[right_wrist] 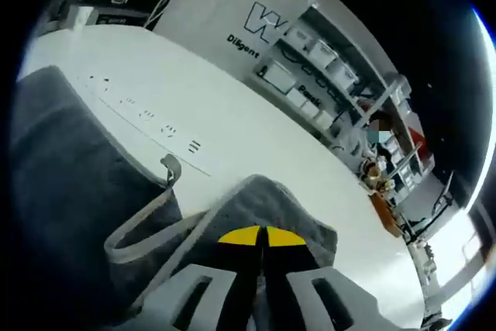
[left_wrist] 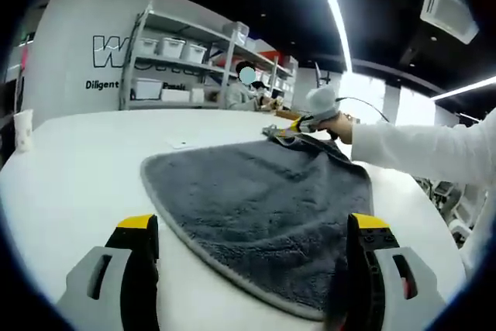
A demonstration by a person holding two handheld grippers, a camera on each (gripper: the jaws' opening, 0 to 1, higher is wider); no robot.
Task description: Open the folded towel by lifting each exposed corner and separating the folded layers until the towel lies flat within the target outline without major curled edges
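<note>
Currently: grey towel point(left_wrist: 263, 207) is lying on the white counter point(left_wrist: 77, 184), stretching away from the left hand-held gripper point(left_wrist: 252, 249), jaws spread | right hand-held gripper point(right_wrist: 263, 236) is pinching the far corner point(left_wrist: 280, 132); nearer to lift it.

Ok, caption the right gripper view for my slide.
Right claw shut on a gray towel corner above the white table.

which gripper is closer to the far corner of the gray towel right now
Right. The right gripper is shut on the towel's far corner; the left gripper is open, jaws at the near edge of the towel.
</note>
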